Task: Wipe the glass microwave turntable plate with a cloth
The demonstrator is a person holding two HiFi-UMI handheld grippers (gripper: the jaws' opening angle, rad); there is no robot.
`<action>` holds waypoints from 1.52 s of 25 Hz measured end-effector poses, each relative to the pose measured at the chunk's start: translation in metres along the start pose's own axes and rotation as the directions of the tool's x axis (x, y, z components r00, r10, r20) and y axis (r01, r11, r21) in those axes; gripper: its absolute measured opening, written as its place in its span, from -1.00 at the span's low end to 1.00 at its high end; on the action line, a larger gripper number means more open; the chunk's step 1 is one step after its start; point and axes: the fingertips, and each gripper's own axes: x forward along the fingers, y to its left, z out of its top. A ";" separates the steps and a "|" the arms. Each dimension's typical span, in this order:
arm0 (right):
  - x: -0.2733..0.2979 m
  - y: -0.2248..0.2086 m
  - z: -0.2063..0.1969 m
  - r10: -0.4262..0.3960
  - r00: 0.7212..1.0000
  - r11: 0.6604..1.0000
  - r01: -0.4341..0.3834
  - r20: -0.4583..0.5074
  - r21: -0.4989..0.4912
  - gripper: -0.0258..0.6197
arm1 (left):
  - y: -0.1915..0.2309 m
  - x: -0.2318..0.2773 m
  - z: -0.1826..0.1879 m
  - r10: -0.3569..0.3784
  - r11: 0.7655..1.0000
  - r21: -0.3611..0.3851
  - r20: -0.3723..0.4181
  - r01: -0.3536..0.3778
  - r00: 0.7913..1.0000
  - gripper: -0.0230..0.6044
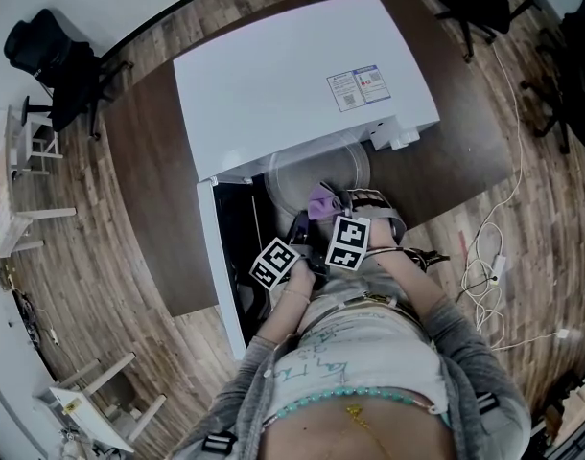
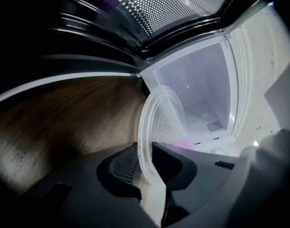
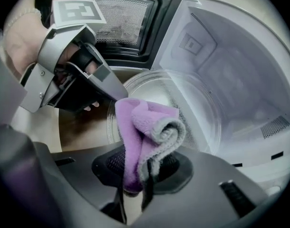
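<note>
My left gripper [image 2: 147, 163] is shut on the rim of the glass turntable plate [image 2: 161, 122] and holds it on edge in front of the open microwave. In the head view the plate [image 1: 316, 175] shows at the microwave's mouth, with the left gripper [image 1: 297, 230] below it. My right gripper [image 3: 138, 175] is shut on a folded purple cloth [image 3: 145, 127], and the cloth rests against the plate's face [image 3: 202, 108]. Seen from the head, the cloth [image 1: 321, 200] lies on the plate's lower edge beside the right gripper [image 1: 333, 211].
The white microwave [image 1: 302, 75] stands on a dark wooden table [image 1: 158, 190], its door [image 1: 221, 257] swung open to the left. Its white cavity [image 3: 240, 65] is behind the plate. Cables [image 1: 489, 257] lie on the floor to the right.
</note>
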 end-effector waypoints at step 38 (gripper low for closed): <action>-0.032 -0.054 -0.032 -0.032 0.992 0.984 0.010 0.120 0.176 -0.57 | -0.011 -0.013 0.004 -0.229 0.967 -0.096 0.087 0.237 0.970 -0.76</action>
